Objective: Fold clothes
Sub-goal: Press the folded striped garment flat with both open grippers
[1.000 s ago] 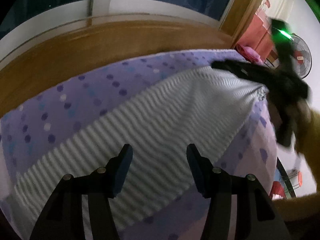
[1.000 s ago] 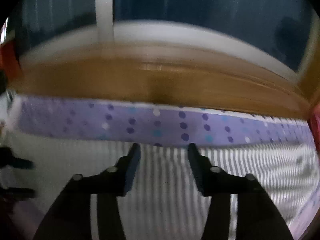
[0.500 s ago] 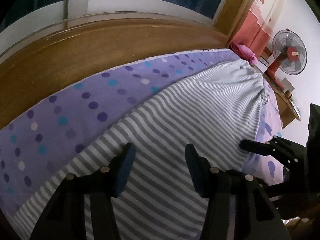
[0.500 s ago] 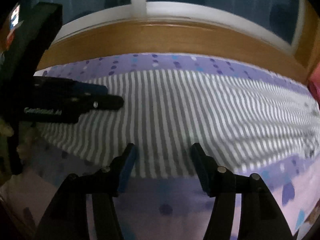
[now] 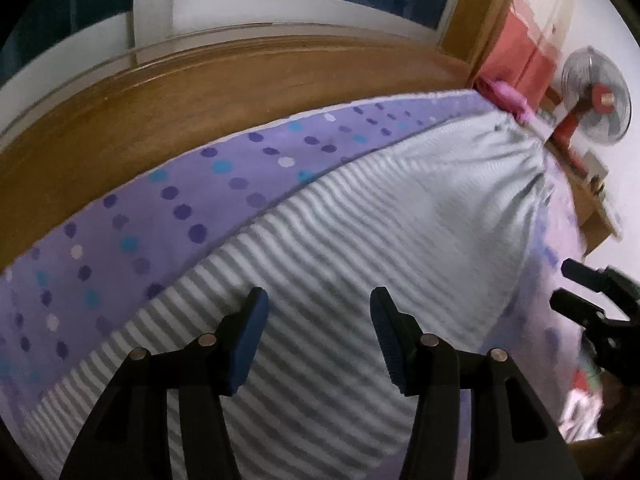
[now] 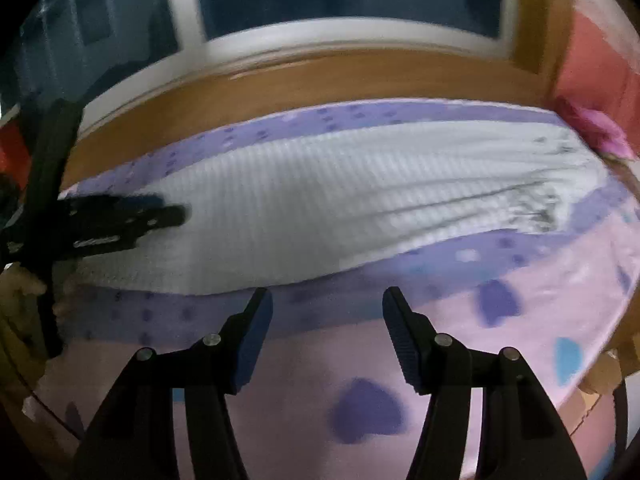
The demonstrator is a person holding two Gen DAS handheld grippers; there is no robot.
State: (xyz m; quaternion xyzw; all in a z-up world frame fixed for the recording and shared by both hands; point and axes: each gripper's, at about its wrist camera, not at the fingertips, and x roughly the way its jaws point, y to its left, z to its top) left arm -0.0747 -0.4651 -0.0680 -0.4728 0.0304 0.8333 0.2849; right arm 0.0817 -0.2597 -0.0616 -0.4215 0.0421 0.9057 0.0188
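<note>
1. Holding your left gripper (image 5: 316, 336) over the striped garment (image 5: 360, 240), you have its jaws parted with nothing between them.
2. Your right gripper (image 6: 326, 332) hangs over the pink-and-purple bedsheet (image 6: 460, 312), jaws apart and empty, just short of the garment's near edge.
3. Farther off, the garment lies spread flat along the dotted sheet beside the wooden bed frame (image 5: 200, 92).

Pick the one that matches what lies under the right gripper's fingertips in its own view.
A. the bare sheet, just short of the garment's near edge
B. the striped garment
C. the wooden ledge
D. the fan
A: in the right wrist view the right gripper stands open over the dotted sheet, with the near edge of the striped garment just beyond its fingertips.
</note>
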